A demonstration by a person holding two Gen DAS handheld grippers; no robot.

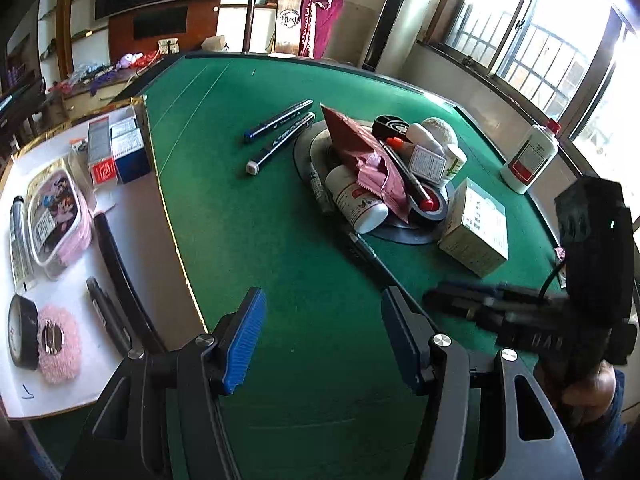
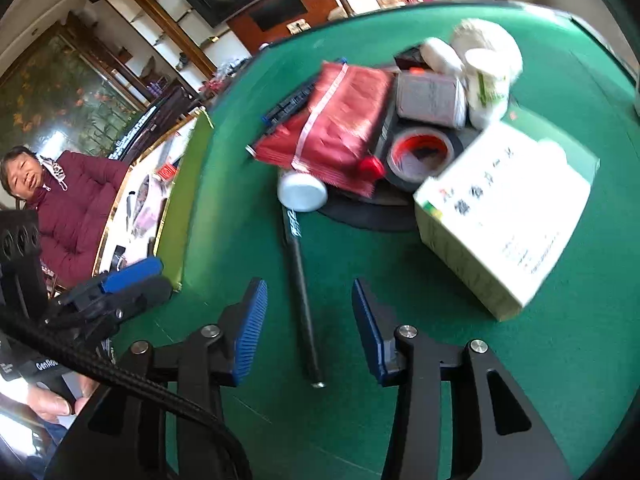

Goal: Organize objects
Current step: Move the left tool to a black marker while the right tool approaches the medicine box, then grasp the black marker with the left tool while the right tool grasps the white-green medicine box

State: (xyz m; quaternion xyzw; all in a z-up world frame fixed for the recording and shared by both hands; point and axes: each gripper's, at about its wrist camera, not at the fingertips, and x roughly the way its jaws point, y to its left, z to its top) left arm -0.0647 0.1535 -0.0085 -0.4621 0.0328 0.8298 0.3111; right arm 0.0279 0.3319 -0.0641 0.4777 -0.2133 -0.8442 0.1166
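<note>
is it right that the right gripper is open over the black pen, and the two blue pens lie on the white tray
Not quite. The right gripper is open over the black pen, but the two blue pens lie on the green table, beside the white tray, as the left wrist view shows.

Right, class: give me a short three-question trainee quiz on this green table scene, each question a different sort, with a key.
1. True or false: the right gripper is clamped on the black pen.
2. Multiple choice: the red foil packet lies (a) on the pile at the table's middle, (b) in the white tray, (c) on the windowsill.
3. Fill in: the white bottle with a red cap stands near the ___.

Key:
1. False. The pen lies on the green table between open pads, untouched.
2. a.
3. Window, at the table's far edge.
</note>
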